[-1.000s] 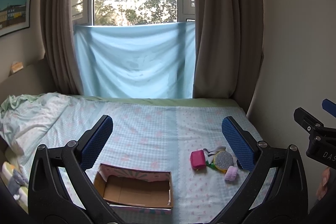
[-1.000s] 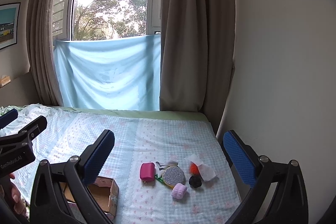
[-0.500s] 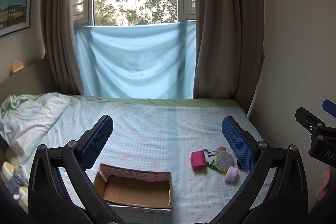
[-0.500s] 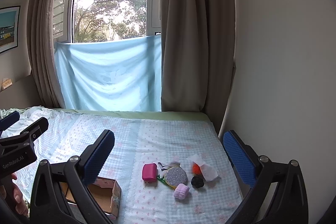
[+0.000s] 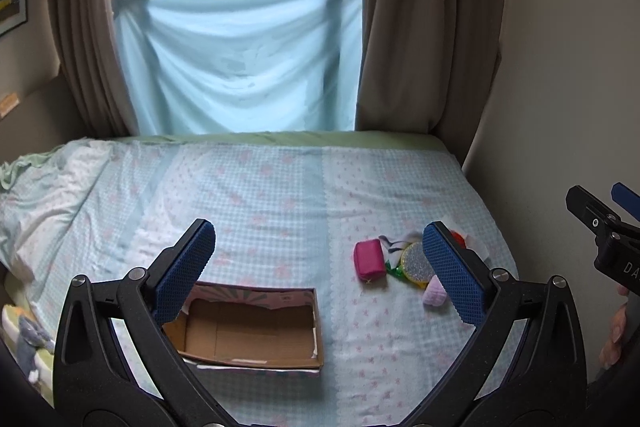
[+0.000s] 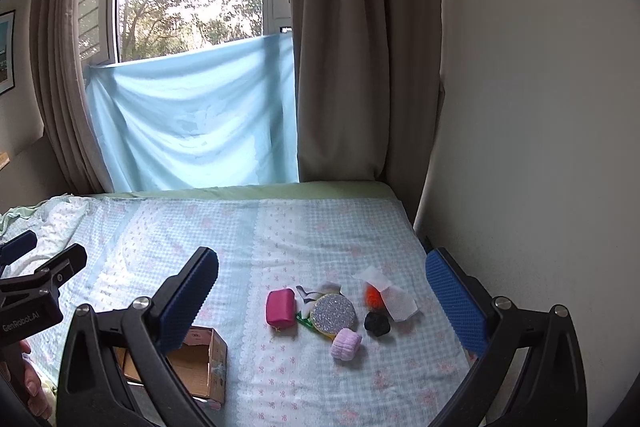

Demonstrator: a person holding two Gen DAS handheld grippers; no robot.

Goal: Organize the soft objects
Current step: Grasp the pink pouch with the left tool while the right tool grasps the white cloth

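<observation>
I see bed (image 6: 280,227) with checked blue sheet filling both views. Open cardboard box (image 5: 248,331) at 6 o'clock in left view, nothing visible inside. Left gripper (image 5: 320,267) spread wide, grasping nothing, above box. Right gripper (image 6: 320,295) likewise spread wide, nothing held, framing cluster. Soft objects clustered at 3 o'clock from box: magenta pouch (image 6: 281,307), glitter disc (image 6: 333,311), white cloth (image 6: 394,297), pink roll (image 6: 346,343), black pom (image 6: 377,323), orange pom (image 6: 372,294).

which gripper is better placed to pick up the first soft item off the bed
Right, probably. The right gripper is open with the pink pouch and the pile framed between its fingers. The left gripper, also open, looks over the cardboard box, with the pile partly behind its right finger.
</observation>
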